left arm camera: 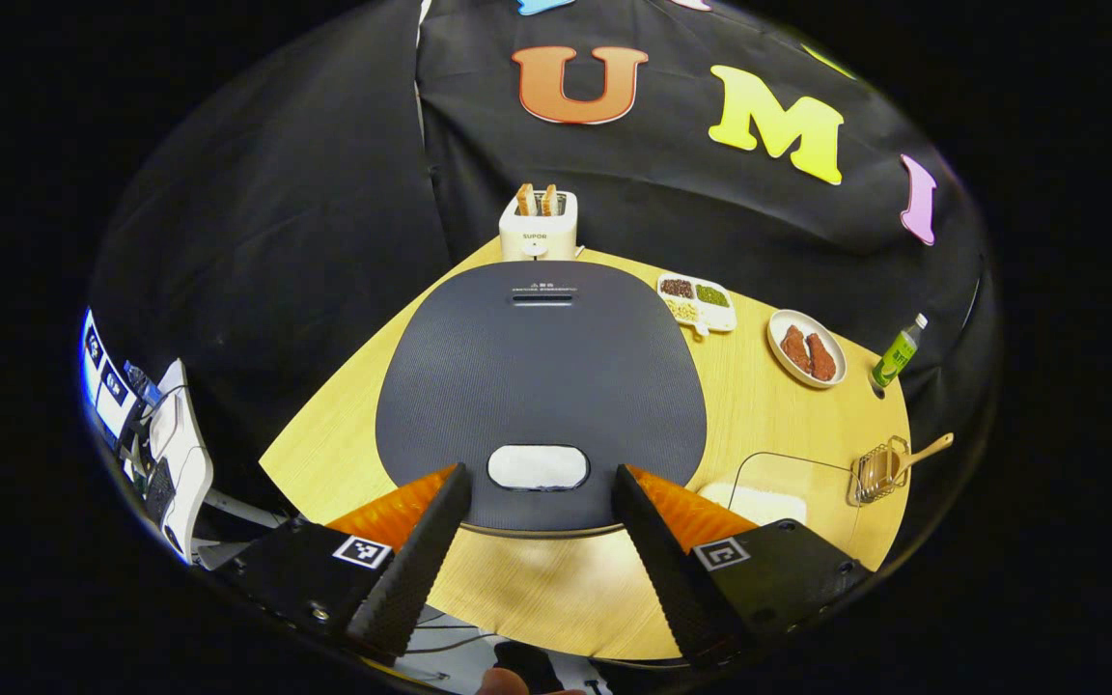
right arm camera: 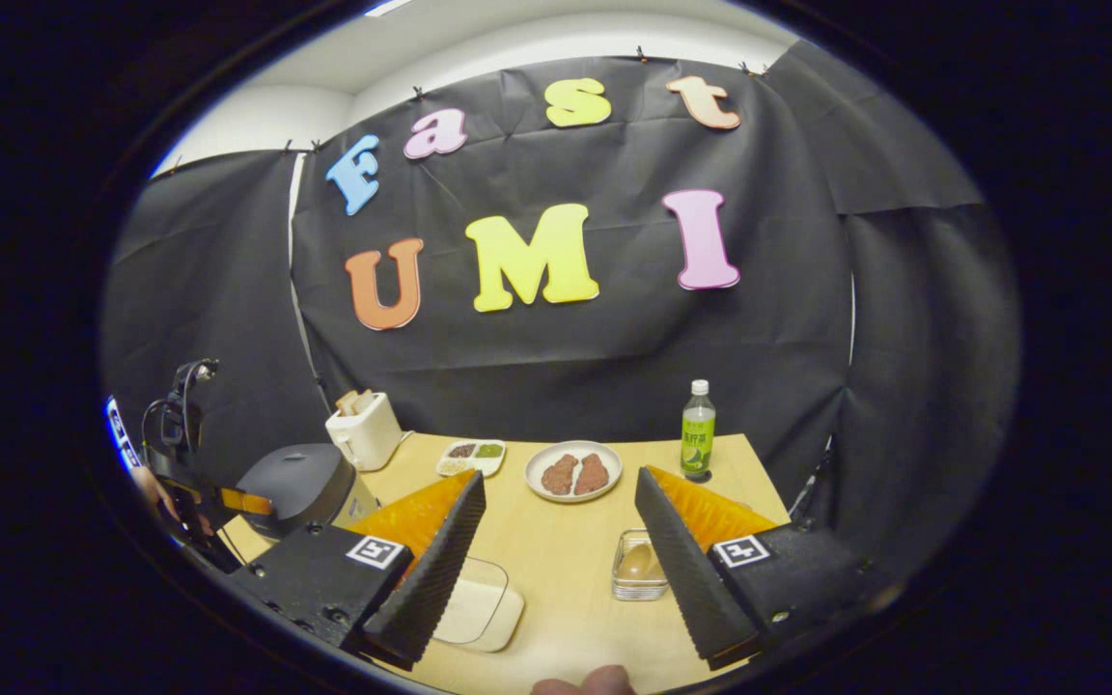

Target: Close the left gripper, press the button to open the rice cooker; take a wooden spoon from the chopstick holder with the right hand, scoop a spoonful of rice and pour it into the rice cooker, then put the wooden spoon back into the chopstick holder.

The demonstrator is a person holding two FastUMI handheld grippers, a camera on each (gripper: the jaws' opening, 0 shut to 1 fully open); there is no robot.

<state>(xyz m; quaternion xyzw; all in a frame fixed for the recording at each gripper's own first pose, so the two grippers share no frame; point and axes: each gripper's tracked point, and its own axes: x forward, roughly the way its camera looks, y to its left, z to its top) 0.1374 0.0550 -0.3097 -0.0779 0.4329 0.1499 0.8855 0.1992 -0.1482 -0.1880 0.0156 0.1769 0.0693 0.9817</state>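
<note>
The dark grey rice cooker (left arm camera: 537, 376) sits right below my left gripper (left arm camera: 539, 483), lid down, its pale oval button (left arm camera: 538, 467) between the spread fingers. The left gripper is open and holds nothing. A wire chopstick holder (left arm camera: 879, 471) with a wooden spoon (left arm camera: 923, 452) stands at the table's right edge beside a clear box of rice (left arm camera: 768, 497). My right gripper (right arm camera: 561, 521) hovers open above the table, with the chopstick holder (right arm camera: 639, 566) just inside its right finger and the rice box (right arm camera: 479, 603) under its left finger. The rice cooker (right arm camera: 300, 487) and the left gripper (right arm camera: 218, 502) appear at the left.
A white toaster (left arm camera: 538, 224) with bread stands behind the cooker. A divided dish of beans (left arm camera: 698, 299), a plate with two brown pieces (left arm camera: 805, 349) and a green bottle (left arm camera: 899, 352) line the far right side. The round wooden table (left arm camera: 556, 579) ends close in front.
</note>
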